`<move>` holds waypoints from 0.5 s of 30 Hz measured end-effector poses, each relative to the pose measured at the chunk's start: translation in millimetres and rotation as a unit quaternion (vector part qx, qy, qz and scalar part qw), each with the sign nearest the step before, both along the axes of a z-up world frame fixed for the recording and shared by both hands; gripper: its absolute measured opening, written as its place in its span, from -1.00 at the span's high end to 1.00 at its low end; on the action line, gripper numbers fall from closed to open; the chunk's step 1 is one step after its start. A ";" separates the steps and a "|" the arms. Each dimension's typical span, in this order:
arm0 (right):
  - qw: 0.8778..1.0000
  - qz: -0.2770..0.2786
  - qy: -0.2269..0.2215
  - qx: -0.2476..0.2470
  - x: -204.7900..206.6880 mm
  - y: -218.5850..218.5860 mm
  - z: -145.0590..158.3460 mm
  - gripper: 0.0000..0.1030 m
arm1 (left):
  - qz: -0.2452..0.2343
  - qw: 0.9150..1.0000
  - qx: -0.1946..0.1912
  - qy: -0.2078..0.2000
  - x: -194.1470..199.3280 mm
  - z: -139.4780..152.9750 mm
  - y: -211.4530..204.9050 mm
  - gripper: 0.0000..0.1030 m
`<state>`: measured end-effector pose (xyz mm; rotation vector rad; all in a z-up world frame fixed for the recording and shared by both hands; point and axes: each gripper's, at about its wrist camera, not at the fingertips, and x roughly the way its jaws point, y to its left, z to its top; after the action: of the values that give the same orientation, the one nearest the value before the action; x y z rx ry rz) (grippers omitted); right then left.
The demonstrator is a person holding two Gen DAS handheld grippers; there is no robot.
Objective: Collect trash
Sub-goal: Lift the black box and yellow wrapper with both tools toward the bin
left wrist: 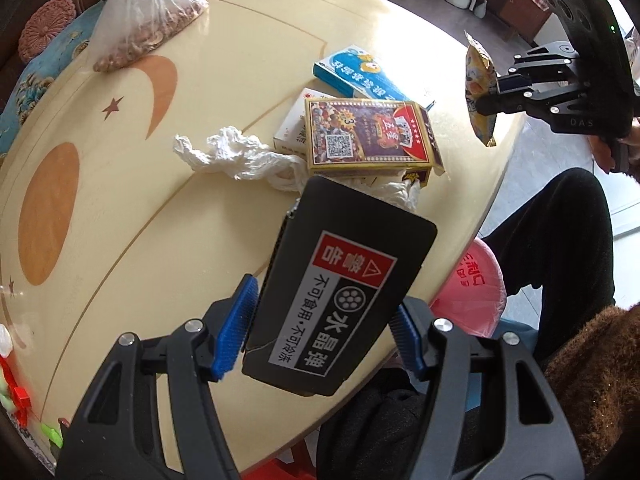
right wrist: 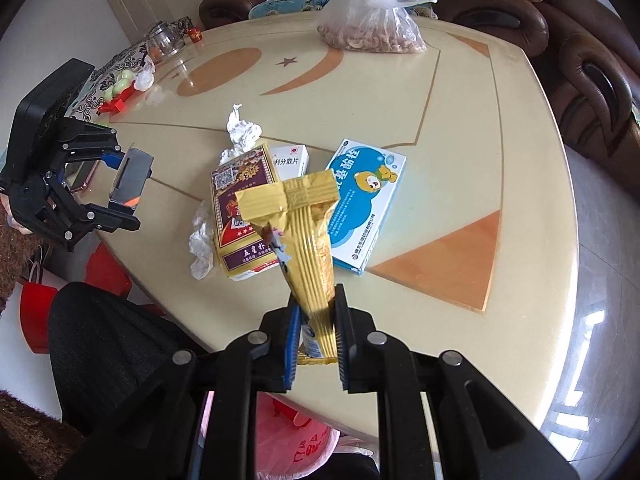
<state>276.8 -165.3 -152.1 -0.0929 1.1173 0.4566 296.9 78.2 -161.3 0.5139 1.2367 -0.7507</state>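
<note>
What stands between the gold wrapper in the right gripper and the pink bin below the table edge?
Nothing visible. The gold wrapper, pinched in the right gripper, hangs above the table near its edge; the pink bin sits just below, unobstructed.

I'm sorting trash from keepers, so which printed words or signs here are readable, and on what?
"警告", warning triangle, "水晶弹", "不可食用·不可冷冻": black packet in the left gripper.
"利分散片": white box.
"3", QR code: card box.
Blue box, gold wrapper in the right gripper, pink bag: text unreadable.

Left gripper [left wrist: 320,336] clamping black pack [left wrist: 340,292], right gripper [left wrist: 486,98] pinching yellow wrapper [left wrist: 480,84]
</note>
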 end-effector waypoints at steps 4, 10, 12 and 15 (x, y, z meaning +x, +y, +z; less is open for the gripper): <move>1.000 -0.004 -0.011 0.000 -8.3 1.4 19.6 0.69 | 0.005 1.000 -0.006 -0.014 -11.2 18.3 0.7 -0.21; 1.000 -0.002 -0.031 -0.004 -29.4 4.9 46.3 0.69 | -0.018 0.999 0.003 -0.036 -42.1 39.6 -7.2 -0.21; 0.999 -0.001 -0.036 -0.004 -38.4 6.2 54.3 0.69 | -0.023 0.999 0.007 -0.044 -53.2 45.8 -9.6 -0.21; 0.999 0.000 -0.045 -0.005 -54.1 7.8 65.1 0.69 | -0.028 0.998 0.008 -0.053 -69.4 55.8 -12.5 -0.21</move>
<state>222.6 -157.5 -87.0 -0.1210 1.0318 0.4433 227.5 65.6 -105.5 0.5965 1.1337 -0.7524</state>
